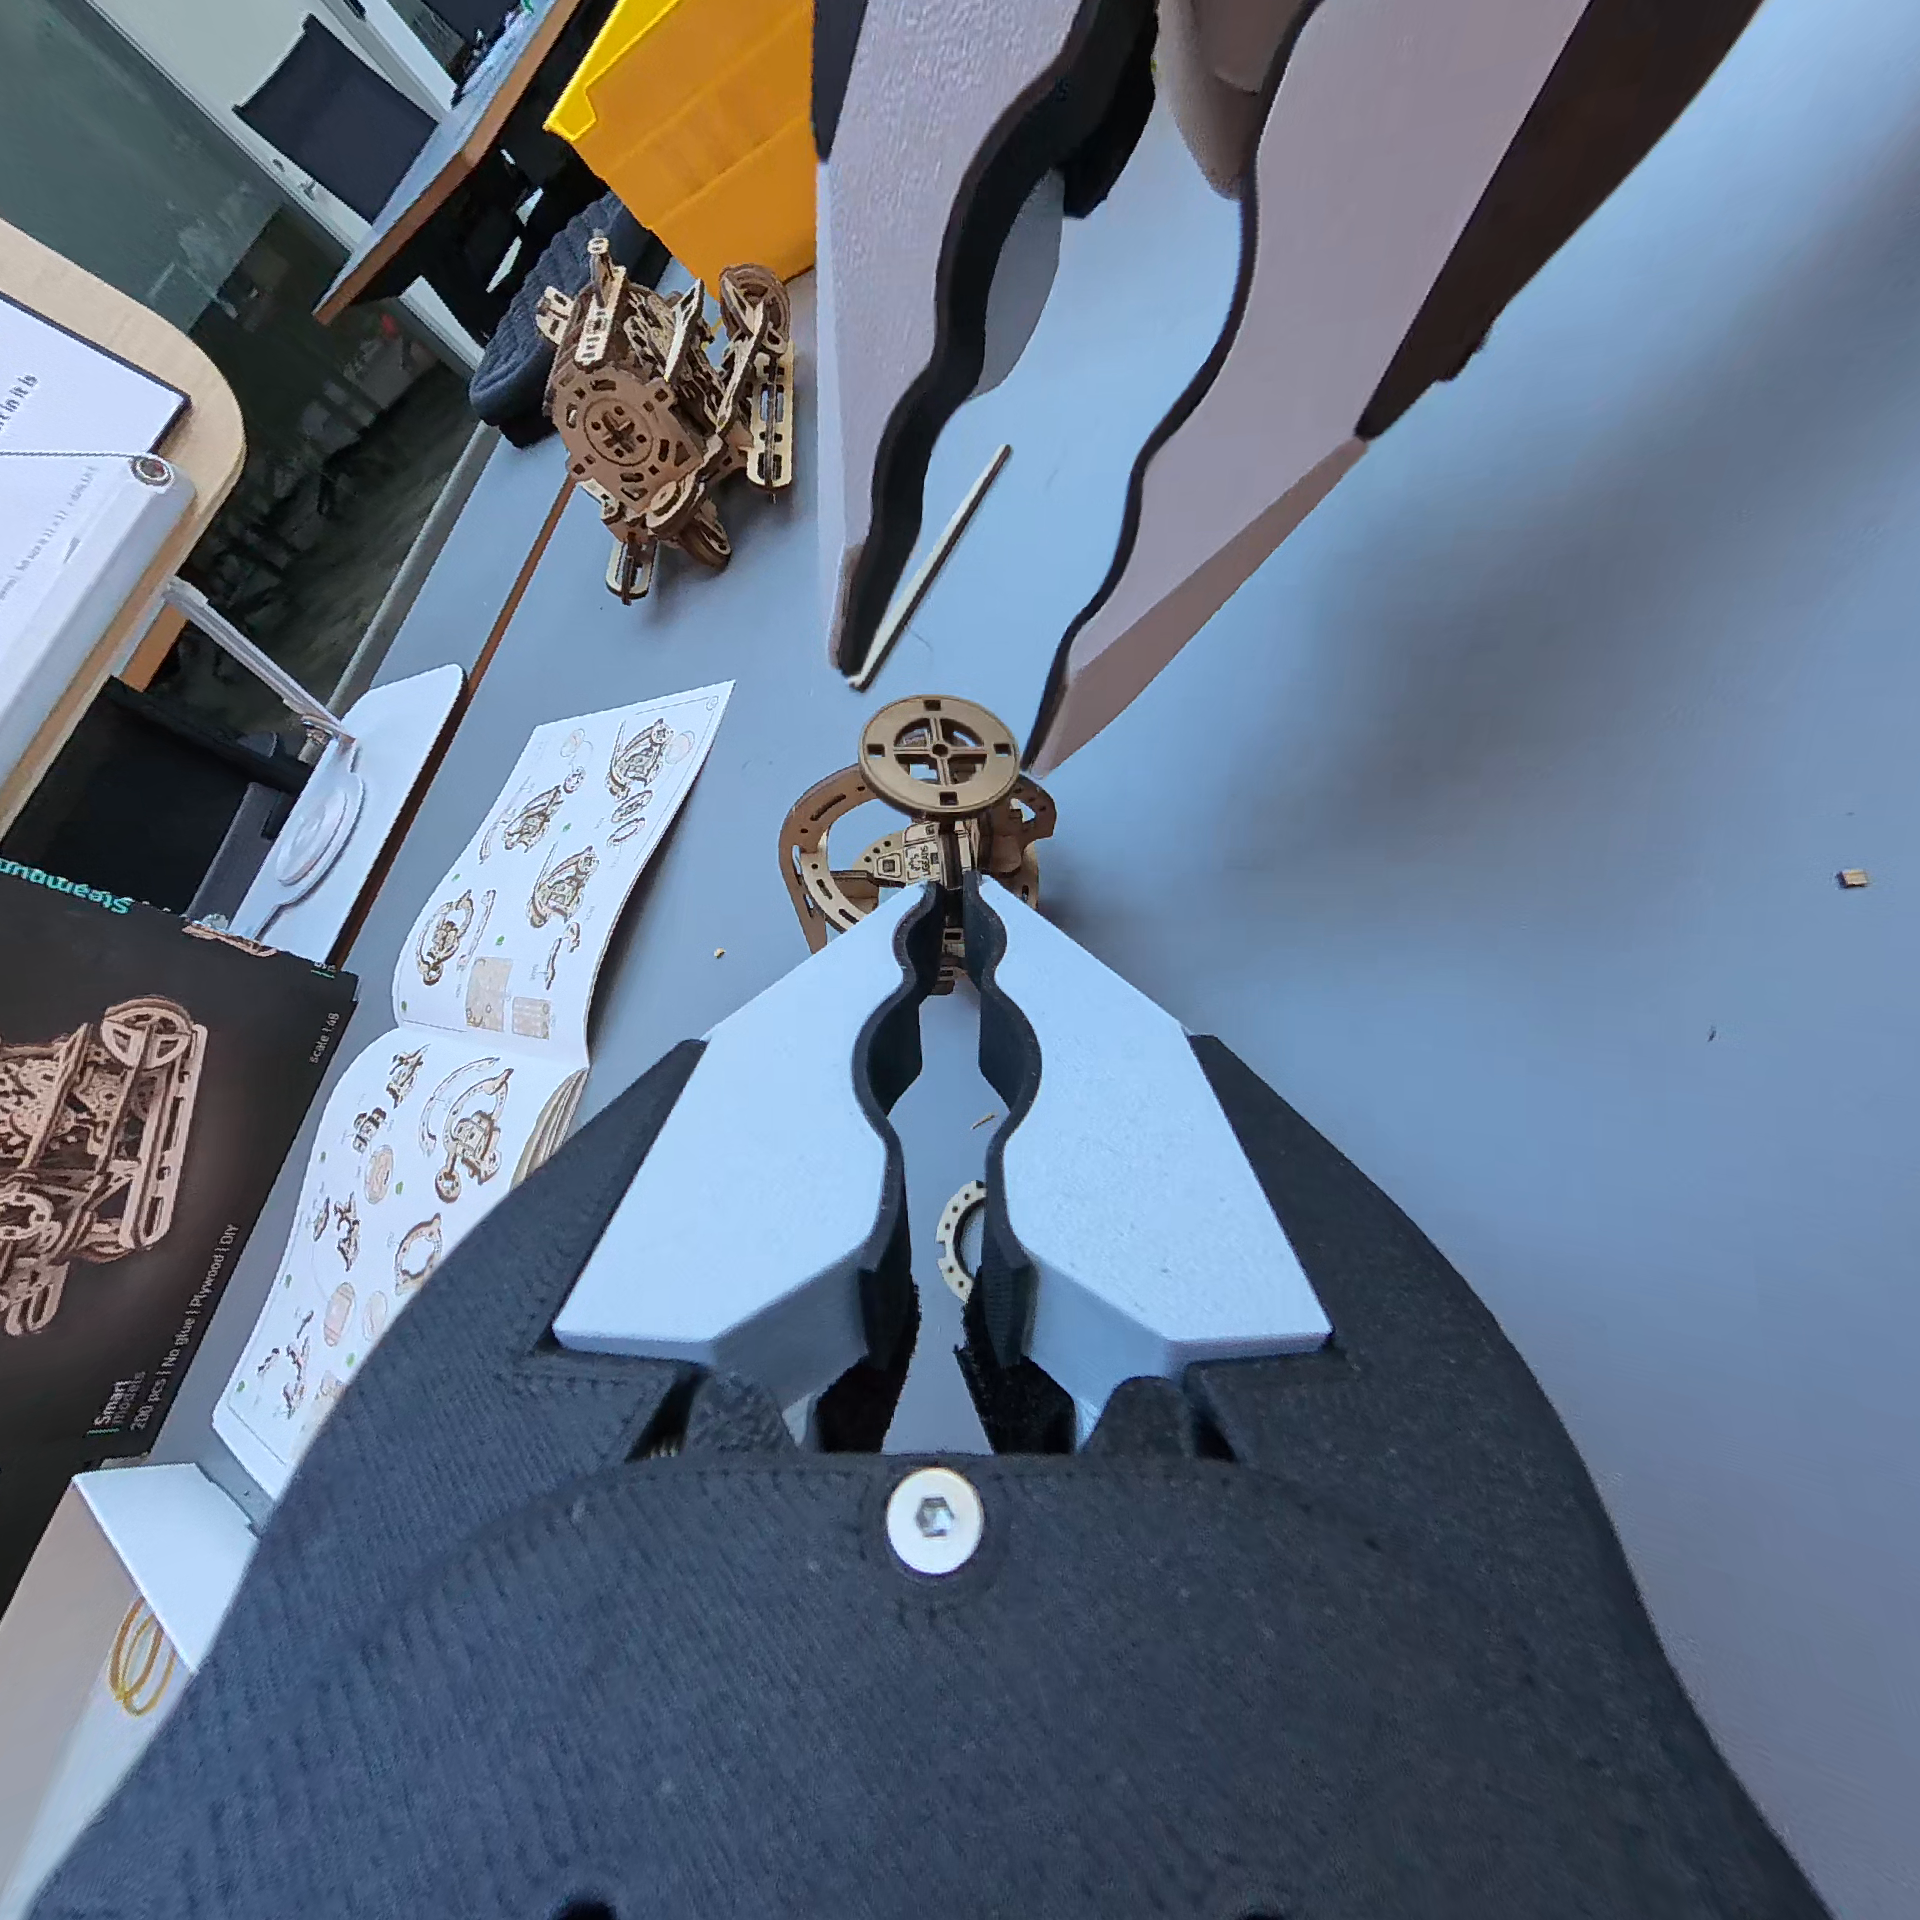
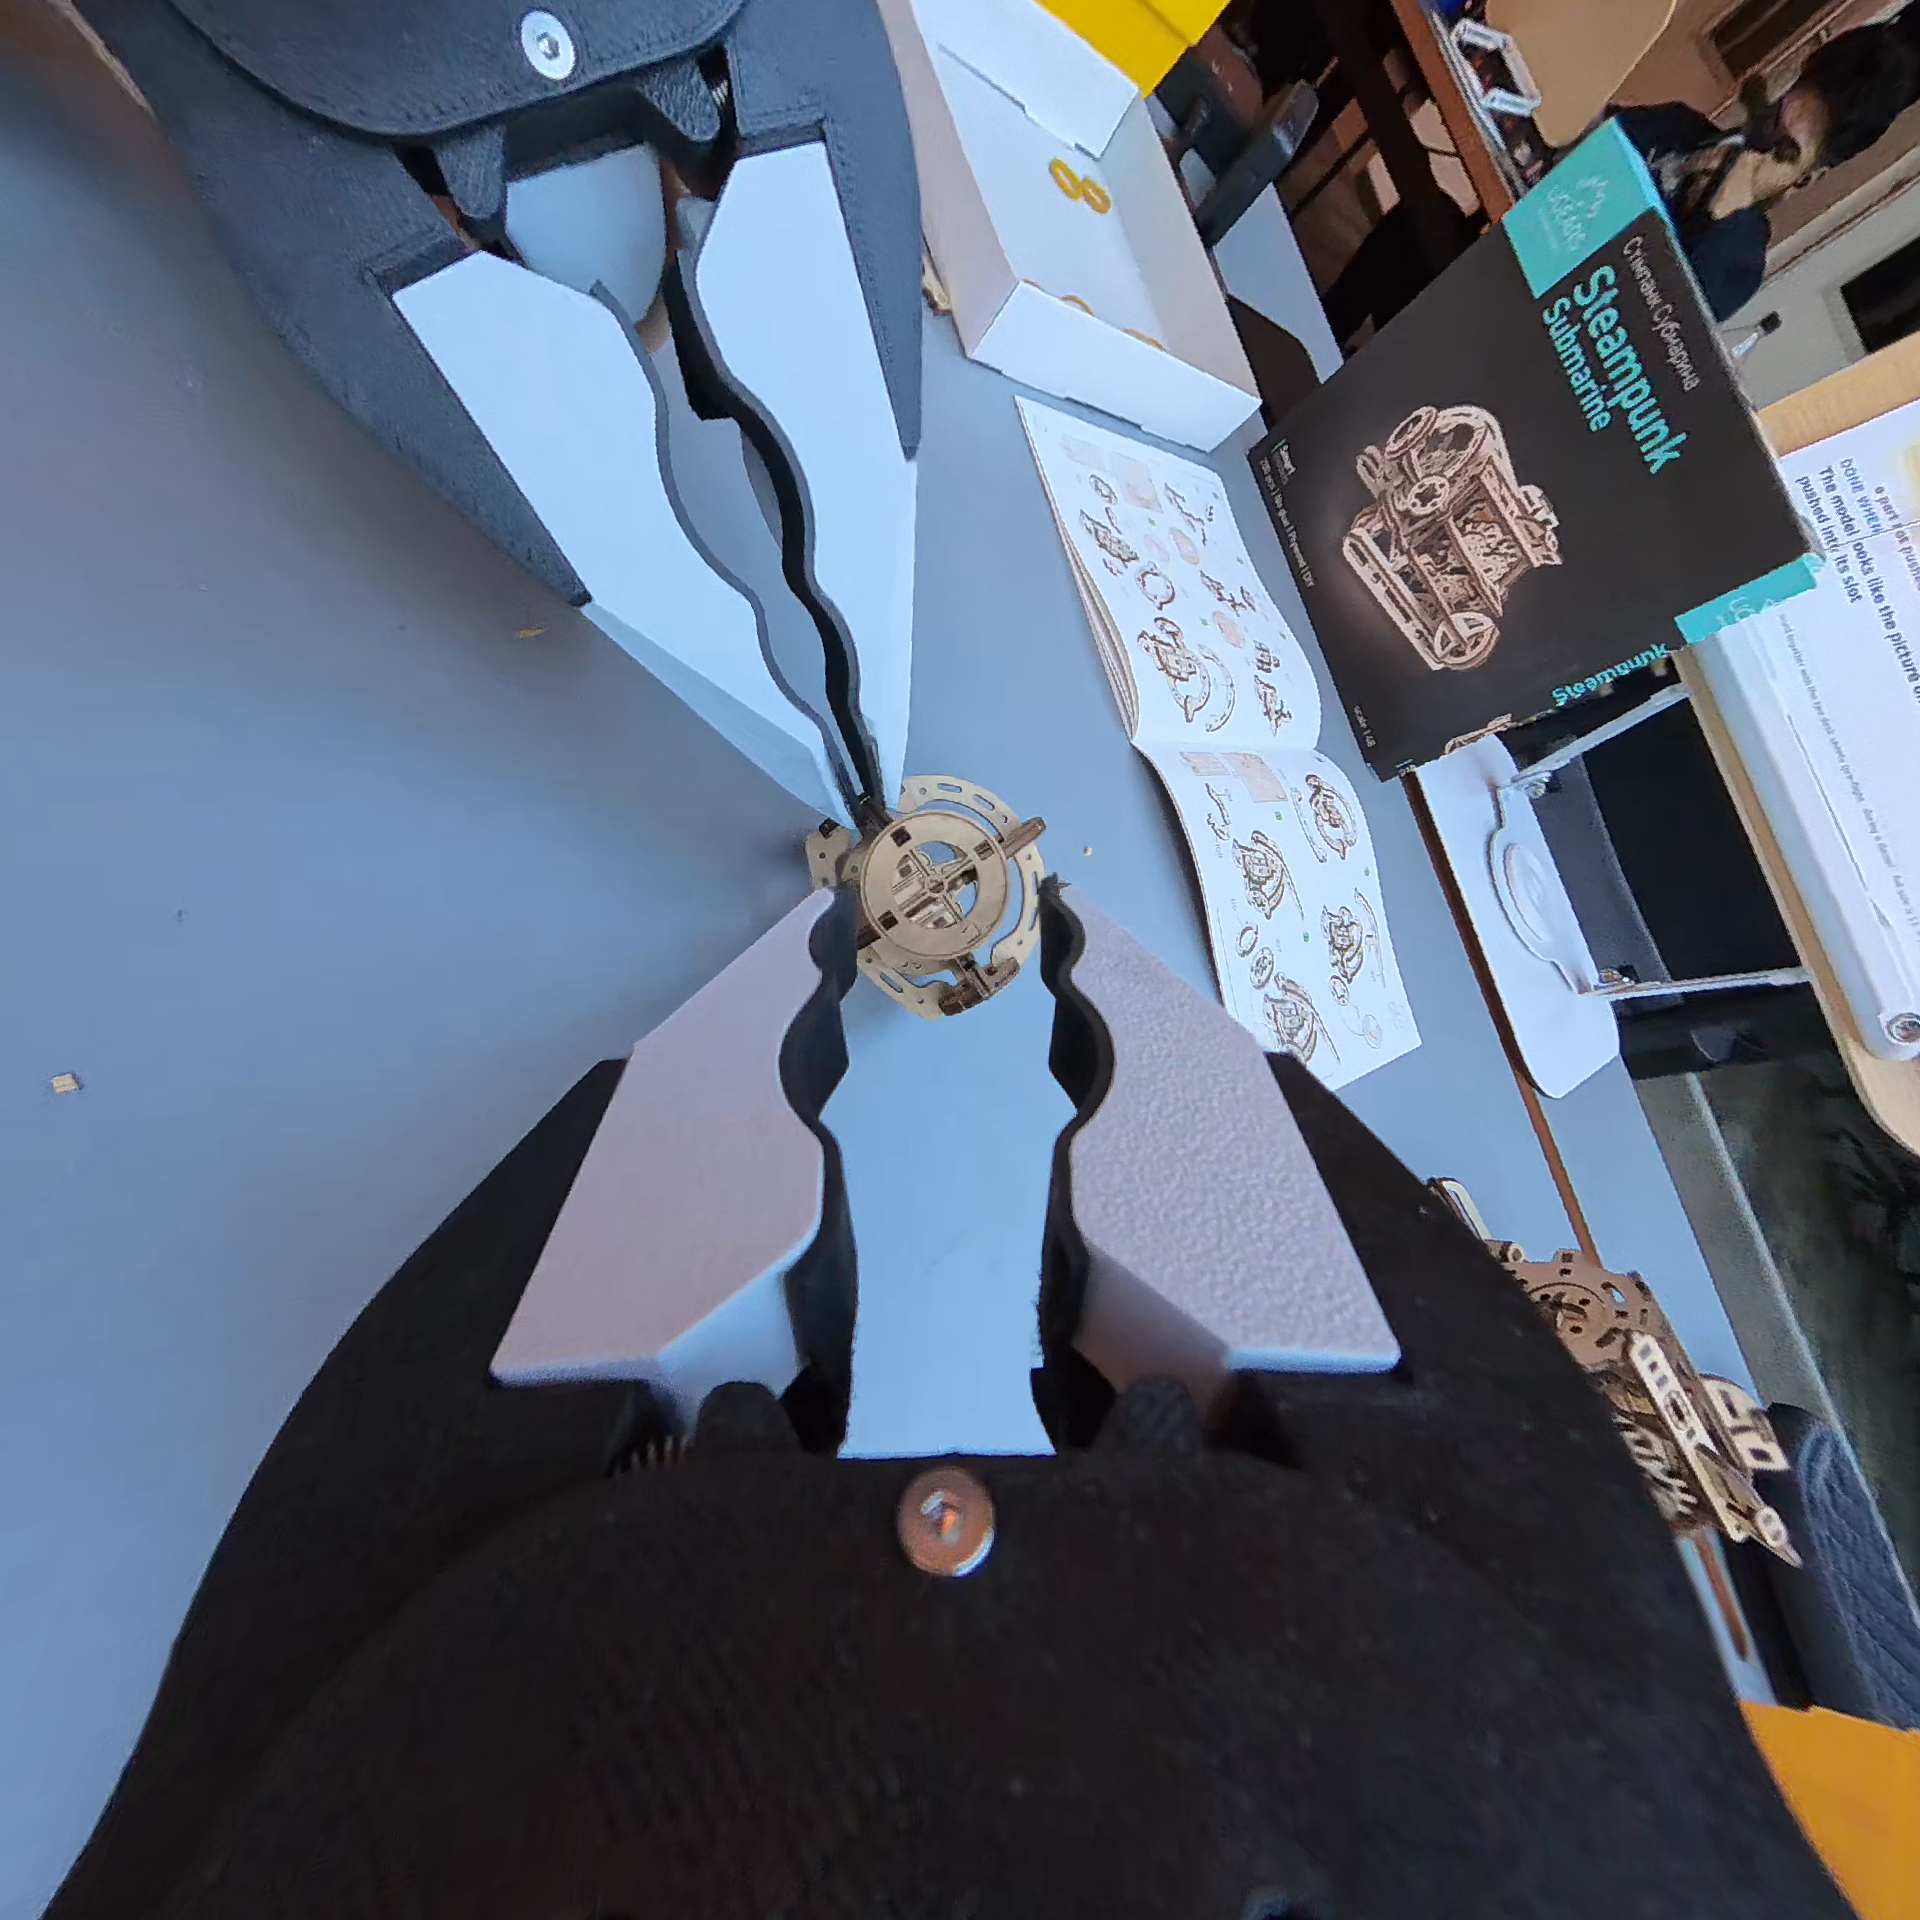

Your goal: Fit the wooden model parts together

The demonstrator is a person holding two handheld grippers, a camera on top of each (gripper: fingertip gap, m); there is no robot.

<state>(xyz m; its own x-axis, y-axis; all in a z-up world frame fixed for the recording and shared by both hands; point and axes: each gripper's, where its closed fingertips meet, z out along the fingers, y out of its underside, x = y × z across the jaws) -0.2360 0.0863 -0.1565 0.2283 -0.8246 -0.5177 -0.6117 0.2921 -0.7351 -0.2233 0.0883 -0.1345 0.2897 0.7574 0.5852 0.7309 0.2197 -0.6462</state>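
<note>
A small wooden sub-assembly point(image 1: 940, 748), a spoked disc on an axle inside a curved ring, is held just above the grey table point(image 1: 1455, 935). My left gripper point(image 1: 948, 888) is shut on its lower axle part. In the right wrist view the left gripper point(image 2: 857, 805) reaches in from the top and pinches the sub-assembly point(image 2: 930, 894) at its edge. My right gripper point(image 2: 940, 914) is open, with its fingertips on either side of the ring; I cannot tell whether they touch it. It also shows from above in the left wrist view point(image 1: 945, 712).
A larger built wooden model point(image 1: 644, 416) stands at the table's far edge, by a yellow bin point(image 1: 707, 135). A thin wooden stick point(image 1: 935, 561) and a toothed ring piece point(image 1: 958, 1242) lie on the table. An open instruction booklet point(image 2: 1226, 727), a black kit box point(image 2: 1527, 488) and a white box point(image 2: 1060, 239) lie alongside.
</note>
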